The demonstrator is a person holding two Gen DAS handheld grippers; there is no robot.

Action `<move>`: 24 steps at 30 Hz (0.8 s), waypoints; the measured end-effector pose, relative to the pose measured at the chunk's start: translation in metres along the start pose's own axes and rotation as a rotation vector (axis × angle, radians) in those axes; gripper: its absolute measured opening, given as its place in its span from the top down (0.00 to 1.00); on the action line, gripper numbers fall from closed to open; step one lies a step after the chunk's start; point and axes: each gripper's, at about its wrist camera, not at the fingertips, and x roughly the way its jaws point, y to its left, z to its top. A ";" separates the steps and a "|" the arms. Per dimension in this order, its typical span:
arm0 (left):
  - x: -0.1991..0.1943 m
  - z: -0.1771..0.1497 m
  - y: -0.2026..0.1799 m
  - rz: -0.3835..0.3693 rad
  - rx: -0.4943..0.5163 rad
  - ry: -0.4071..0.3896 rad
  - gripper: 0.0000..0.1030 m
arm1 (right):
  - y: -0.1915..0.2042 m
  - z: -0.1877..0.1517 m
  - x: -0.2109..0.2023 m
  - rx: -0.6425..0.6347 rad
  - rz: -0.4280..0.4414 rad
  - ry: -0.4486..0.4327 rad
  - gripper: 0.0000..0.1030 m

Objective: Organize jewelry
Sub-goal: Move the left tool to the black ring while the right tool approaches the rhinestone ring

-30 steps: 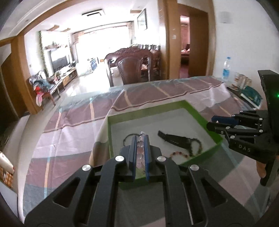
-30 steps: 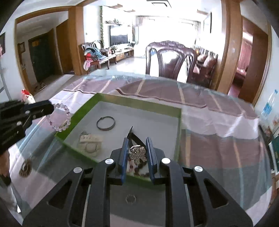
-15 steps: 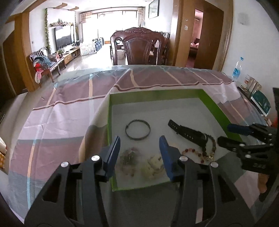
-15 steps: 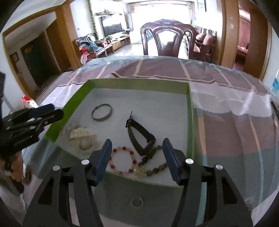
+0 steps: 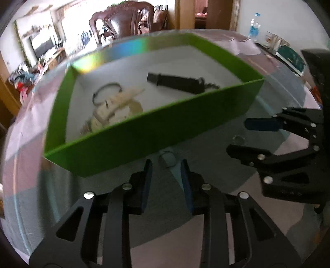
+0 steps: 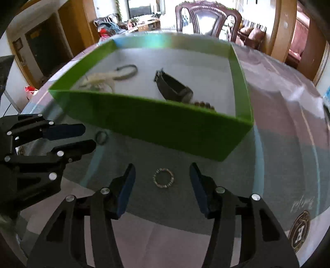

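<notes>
A green box [image 5: 144, 132] with a white floor holds a black strap [image 5: 175, 81], a thin bangle [image 5: 107, 90] and a cream piece [image 5: 117, 101]. In front of it, on the glass table, lie two small rings. My left gripper [image 5: 165, 162] is low over the dark ring [image 5: 168, 158]; its jaws are closing, with the ring at their tips and untouched. My right gripper [image 6: 162, 166] straddles the metal ring [image 6: 163, 178]; its jaws are closing too, wide of the ring. The right wrist view shows the box [image 6: 154, 119] and the left gripper [image 6: 87, 137].
A carved wooden chair [image 6: 208, 18] stands behind the far side of the table. A water bottle [image 5: 253, 24] and books [image 5: 288, 55] sit at the right edge. A round logo [image 6: 299, 228] lies under the glass near my right gripper.
A second ago both grippers were shut on jewelry above the box. They opened over it, then sank to the table in front of the box, each at a small ring.
</notes>
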 end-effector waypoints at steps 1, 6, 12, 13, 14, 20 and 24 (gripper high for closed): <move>0.005 0.001 0.002 -0.012 -0.016 0.008 0.71 | 0.000 0.000 0.000 0.000 0.001 0.000 0.47; 0.017 0.004 0.005 -0.027 -0.049 0.004 0.70 | 0.001 -0.004 0.003 -0.011 -0.008 -0.001 0.47; 0.018 0.007 -0.001 -0.009 -0.043 -0.013 0.68 | 0.004 -0.007 0.005 -0.026 -0.031 -0.016 0.47; 0.018 0.007 -0.003 0.001 -0.033 -0.016 0.68 | 0.004 -0.008 0.005 -0.027 -0.035 -0.017 0.47; 0.018 0.007 -0.005 0.011 -0.025 -0.021 0.69 | 0.005 -0.009 0.005 -0.030 -0.040 -0.019 0.47; 0.016 0.006 -0.011 0.029 0.001 -0.028 0.79 | 0.009 -0.009 0.004 -0.051 -0.035 -0.028 0.65; 0.015 0.004 -0.012 0.036 0.009 -0.031 0.80 | 0.012 -0.010 0.002 -0.070 -0.027 -0.030 0.78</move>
